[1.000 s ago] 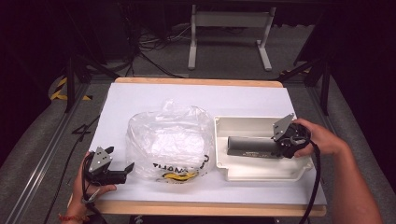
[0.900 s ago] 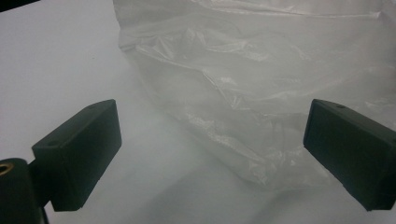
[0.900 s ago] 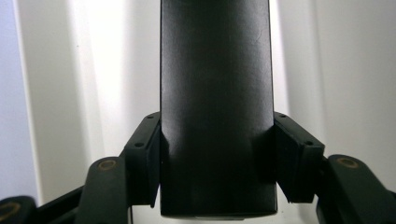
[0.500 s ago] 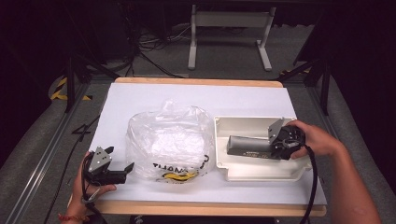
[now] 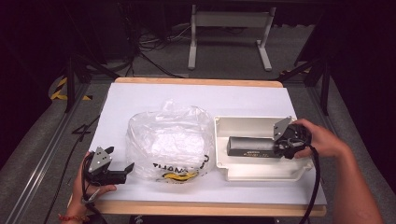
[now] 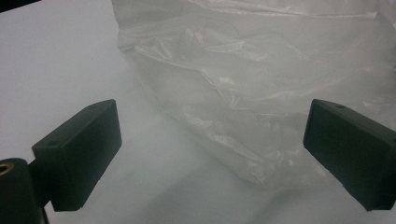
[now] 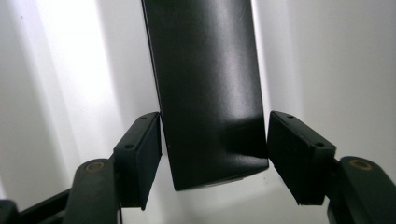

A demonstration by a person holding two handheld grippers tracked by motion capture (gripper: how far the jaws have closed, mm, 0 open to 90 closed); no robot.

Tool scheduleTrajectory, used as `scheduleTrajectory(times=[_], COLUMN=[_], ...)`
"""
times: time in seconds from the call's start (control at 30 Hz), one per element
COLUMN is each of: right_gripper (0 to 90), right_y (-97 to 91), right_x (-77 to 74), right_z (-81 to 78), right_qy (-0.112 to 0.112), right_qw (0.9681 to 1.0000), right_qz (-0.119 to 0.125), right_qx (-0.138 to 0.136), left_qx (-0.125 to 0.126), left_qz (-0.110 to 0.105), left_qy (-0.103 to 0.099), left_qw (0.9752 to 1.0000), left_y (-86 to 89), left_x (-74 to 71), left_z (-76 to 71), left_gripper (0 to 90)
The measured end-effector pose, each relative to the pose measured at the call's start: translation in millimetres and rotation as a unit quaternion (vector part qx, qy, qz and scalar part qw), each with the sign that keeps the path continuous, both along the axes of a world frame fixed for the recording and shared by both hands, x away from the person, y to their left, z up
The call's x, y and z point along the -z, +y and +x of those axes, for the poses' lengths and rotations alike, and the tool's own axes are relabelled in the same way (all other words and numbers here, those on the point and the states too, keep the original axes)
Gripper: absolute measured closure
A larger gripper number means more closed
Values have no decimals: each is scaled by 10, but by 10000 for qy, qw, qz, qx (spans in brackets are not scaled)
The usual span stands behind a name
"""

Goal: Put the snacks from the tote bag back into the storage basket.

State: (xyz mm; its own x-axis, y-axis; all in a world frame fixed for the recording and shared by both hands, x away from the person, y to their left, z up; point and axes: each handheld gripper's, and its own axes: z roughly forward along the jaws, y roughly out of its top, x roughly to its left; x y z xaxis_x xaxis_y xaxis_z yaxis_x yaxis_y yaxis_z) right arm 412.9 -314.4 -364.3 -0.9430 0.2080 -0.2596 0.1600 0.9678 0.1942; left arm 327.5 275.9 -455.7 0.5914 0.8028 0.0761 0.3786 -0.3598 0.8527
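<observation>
**Black block lies in the white tray, right tongs loosening**

Black and oblong, the block (image 5: 252, 146) lies flat inside the white tray (image 5: 243, 126) at the right centre of the high view. The right gripper (image 5: 280, 145) sits at the block's right end; its jaws have just been opening. In the right gripper view the block (image 7: 208, 84) stands between the pads, a thin gap showing at the right pad, so the grip is released. At lower left, the left gripper (image 5: 127, 168) rests released on the white table (image 5: 154, 95), just beside the clear plastic bag (image 5: 170, 137).
</observation>
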Motion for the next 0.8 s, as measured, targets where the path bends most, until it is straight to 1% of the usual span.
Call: scheduleTrajectory(times=[0.03,0.07,0.1,0.13,0.17,0.2,0.23,0.27,0.3,0.33,0.37,0.4,0.43,0.47,0.5,0.53,0.57,0.6,0.63,0.67,0.7,0.77,0.8], right_gripper=[365,365,364,364,365,356,356,360,381,374,359,359,359,358,355,355,355,355,355,346,346,340,339], right_y=[-20,-20,-62,-62,-85,-132,-132,-153,-179,-202,-226,-240,-258,-276,-299,-313,-332,-347,-347,-361,-373,-381,-382], right_x=[-16,-16,-45,-45,-64,-98,-98,-116,-133,-149,-158,-166,-178,-186,-190,-194,-195,-197,-197,-197,-193,-187,-185], right_z=[-3,-3,-20,-20,-37,-69,-69,-86,-107,-128,-168,-182,-206,-232,-259,-266,-285,-294,-294,-304,-317,-344,-364], right_qy=[-23,-23,-128,-128,-170,-331,-331,-482,-671,-710,-804,-869,-885,-889,-899,-902,-909,-947,-947,-1004,-1053,-1135,-1187], right_qw=[10000,10000,9995,9995,9988,9966,9966,9946,9914,9902,9880,9868,9857,9846,9823,9809,9786,9773,9773,9752,9723,9695,9674], right_qz=[55,55,306,306,452,751,751,887,1048,1127,1233,1276,1329,1409,1549,1624,1724,1752,1752,1804,1883,1936,1955], right_qx=[-9,-9,-5,-5,38,123,123,245,413,428,468,496,538,522,550,586,664,717,717,800,903,986,1089], left_qx=[-16,-16,-10,-10,-14,-18,-18,-9,-18,-8,-6,-4,-10,-7,-12,-13,-6,-6,-9,-13,-11,-30,-30], left_qz=[-17,-17,-9,-9,-4,1,1,10,-2,-6,-5,-4,2,4,6,11,9,9,8,13,11,-3,-8], left_qy=[4,4,-2,-2,-2,-9,-9,-17,-13,-11,-5,-3,-9,-11,-8,-12,-17,-17,-16,-19,-21,-21,-23], left_qw=[10000,10000,10000,10000,10000,10000,10000,10000,10000,10000,10000,10000,10000,10000,10000,10000,10000,10000,10000,10000,10000,10000,10000], left_y=[-1,-1,7,7,10,8,8,8,8,12,13,12,10,11,11,13,15,15,14,14,14,14,14], left_x=[1,1,-1,-1,-2,-2,-2,-4,-4,-4,-4,-3,-4,-4,-4,-4,-4,-4,-4,-4,-5,-5,-4], left_z=[-2,-2,-2,-2,-3,-4,-4,-6,-9,-8,-7,-7,-8,-8,-8,-8,-7,-7,-8,-9,-10,-12,-12], left_gripper=[51,51,51,51,51,51,51,51,52,52,51,51,51,51,51,51,51,51,51,52,51,51,52])
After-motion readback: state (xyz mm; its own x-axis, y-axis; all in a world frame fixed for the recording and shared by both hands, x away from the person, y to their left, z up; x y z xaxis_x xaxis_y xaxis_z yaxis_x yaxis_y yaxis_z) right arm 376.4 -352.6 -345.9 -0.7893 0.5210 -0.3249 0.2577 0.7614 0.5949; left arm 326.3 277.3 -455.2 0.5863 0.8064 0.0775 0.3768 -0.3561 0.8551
